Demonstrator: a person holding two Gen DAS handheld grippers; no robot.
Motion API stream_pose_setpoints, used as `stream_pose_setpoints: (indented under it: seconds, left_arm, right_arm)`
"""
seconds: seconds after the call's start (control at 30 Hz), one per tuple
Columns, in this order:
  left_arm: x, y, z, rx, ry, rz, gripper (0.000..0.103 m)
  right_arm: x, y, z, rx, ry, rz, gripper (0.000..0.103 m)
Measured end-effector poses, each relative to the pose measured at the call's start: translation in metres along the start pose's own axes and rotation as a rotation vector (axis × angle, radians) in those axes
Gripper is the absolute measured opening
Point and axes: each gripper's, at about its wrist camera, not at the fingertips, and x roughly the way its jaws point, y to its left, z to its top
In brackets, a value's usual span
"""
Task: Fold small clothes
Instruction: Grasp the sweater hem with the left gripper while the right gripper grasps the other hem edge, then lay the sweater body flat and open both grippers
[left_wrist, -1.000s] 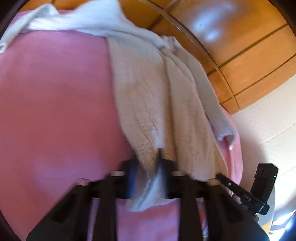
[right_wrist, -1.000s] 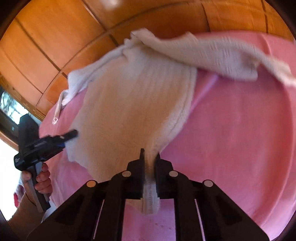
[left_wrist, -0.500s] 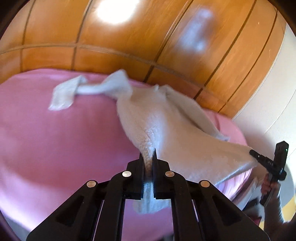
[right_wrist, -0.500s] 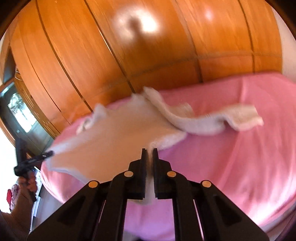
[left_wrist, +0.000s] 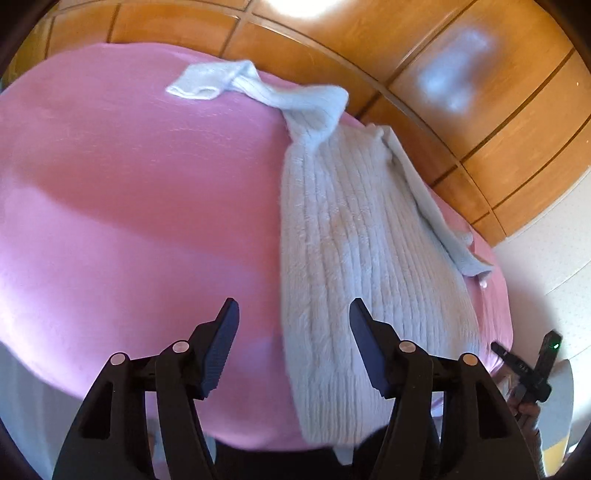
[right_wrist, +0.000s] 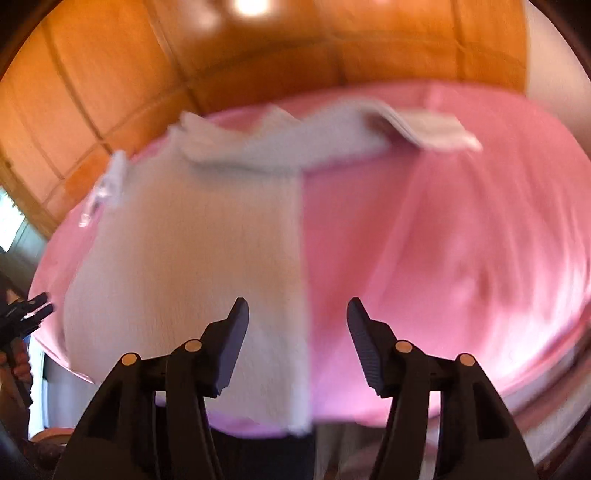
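A small white ribbed knit sweater (left_wrist: 354, 251) lies flat on a pink bed cover (left_wrist: 129, 206), its hem at the near edge and one sleeve stretched to the far left. My left gripper (left_wrist: 293, 350) is open and empty above the sweater's left hem corner. In the right wrist view, which is blurred, the sweater (right_wrist: 192, 251) lies left of centre on the pink cover (right_wrist: 443, 240). My right gripper (right_wrist: 297, 347) is open and empty above the sweater's right hem corner. Each gripper also shows at the edge of the other's view, the right (left_wrist: 528, 373) and the left (right_wrist: 22, 317).
A wooden panelled wall (left_wrist: 461, 81) runs behind the bed. A white wall (left_wrist: 554, 266) stands at the right. The bed's near edge drops away just below the grippers.
Both grippers have let go of the sweater's hem and opened. The sweater, held up and pulled before, now lies spread flat on the cover.
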Motion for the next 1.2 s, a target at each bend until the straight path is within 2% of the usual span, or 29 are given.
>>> stream_pose_setpoints:
  seconds: [0.1,0.17,0.2,0.27,0.37,0.43,0.5,0.57,0.6,0.67,0.7,0.8,0.9,0.93,1.03,1.13,1.17,1.2]
  left_arm:
    - [0.035,-0.004,0.004,-0.013,0.052,-0.008,0.061]
    - [0.054,-0.012,-0.002,0.012,0.106,-0.028,0.021]
    - [0.057,-0.015,-0.004,0.020,0.121,-0.048,0.010]
    - [0.051,-0.020,-0.012,0.034,0.100,-0.073,0.010]
    - [0.029,-0.016,-0.024,0.084,0.079,0.018,0.010]
    - [0.017,-0.005,-0.025,0.075,0.076,0.039,0.010]
    - [-0.004,0.013,-0.021,0.045,0.039,0.105,0.012]
    - [-0.016,0.030,-0.008,0.002,-0.007,0.150,0.032]
    - [-0.022,0.041,0.004,-0.023,-0.053,0.221,0.052]
    - [-0.028,0.052,0.036,-0.028,-0.148,0.367,0.055]
    - [-0.026,0.053,0.050,-0.012,-0.171,0.400,0.055]
    - [-0.007,0.040,0.101,0.092,-0.247,0.505,0.055]
    - [0.024,0.028,0.141,0.199,-0.264,0.560,0.065]
    - [0.042,0.022,0.157,0.242,-0.264,0.585,0.065]
    - [0.093,0.020,0.193,0.304,-0.224,0.687,0.065]
    - [0.133,0.041,0.222,0.295,-0.168,0.792,0.065]
    - [0.144,0.050,0.229,0.278,-0.143,0.812,0.065]
    - [0.148,0.058,0.234,0.258,-0.130,0.818,0.048]
  right_arm:
    - [0.019,0.038,0.020,-0.078,-0.041,0.055,0.062]
    - [0.045,0.073,0.034,-0.119,-0.050,0.113,0.065]
    - [0.052,0.085,0.036,-0.135,-0.052,0.132,0.066]
    - [0.077,0.118,0.044,-0.191,-0.052,0.165,0.066]
    - [0.118,0.156,0.054,-0.252,-0.034,0.184,0.066]
    - [0.137,0.165,0.045,-0.283,-0.019,0.137,0.066]
    - [0.160,0.163,0.040,-0.282,0.005,0.112,0.069]
    - [0.166,0.160,0.035,-0.279,-0.045,0.128,0.078]
    - [0.167,0.160,0.033,-0.291,-0.058,0.132,0.079]
    - [0.166,0.160,0.034,-0.298,-0.058,0.127,0.081]
    - [0.166,0.160,0.034,-0.297,-0.056,0.133,0.081]
    - [0.167,0.160,0.036,-0.296,-0.056,0.141,0.083]
    - [0.165,0.166,0.036,-0.305,-0.061,0.133,0.085]
    - [0.166,0.166,0.036,-0.308,-0.063,0.130,0.086]
    - [0.160,0.164,0.032,-0.310,-0.067,0.131,0.087]
    - [0.158,0.163,0.029,-0.311,-0.068,0.138,0.088]
    - [0.158,0.163,0.029,-0.312,-0.068,0.140,0.089]
    - [0.159,0.164,0.030,-0.311,-0.068,0.141,0.089]
